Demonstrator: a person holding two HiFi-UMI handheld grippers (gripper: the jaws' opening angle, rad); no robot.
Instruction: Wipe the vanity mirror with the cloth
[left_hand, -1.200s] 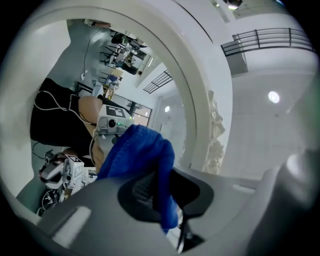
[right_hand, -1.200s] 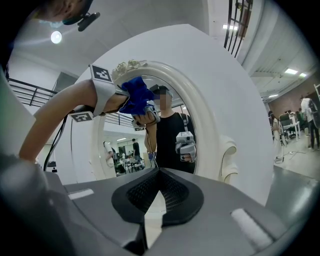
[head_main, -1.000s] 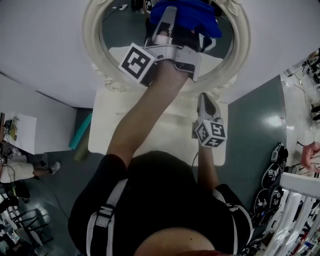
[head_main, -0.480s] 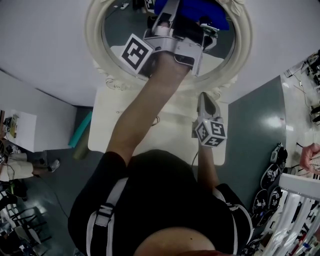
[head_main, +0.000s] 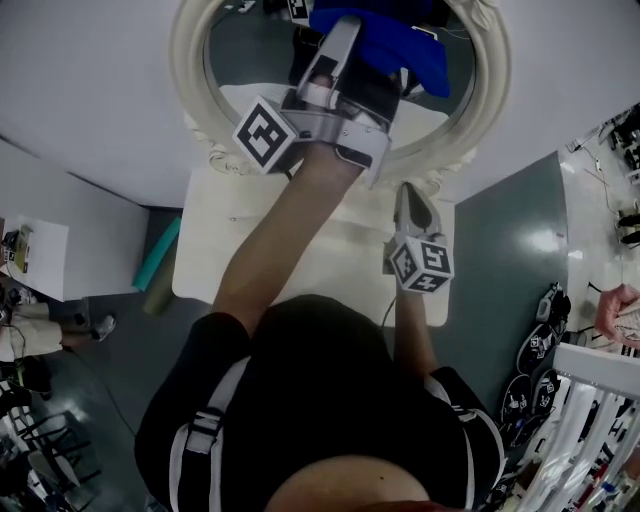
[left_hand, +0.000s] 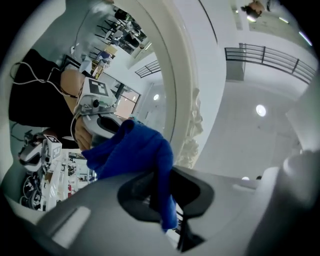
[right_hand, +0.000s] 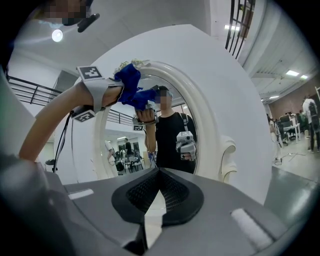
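While the left gripper (head_main: 343, 32) clamps its jaws on the blue cloth (head_main: 405, 40), the cloth lies bunched against the upper glass of the white-framed oval vanity mirror (head_main: 236, 52). Lower down, the right gripper (head_main: 411, 203) hangs over the white dressing table (head_main: 215, 235), jaws closed together on nothing.
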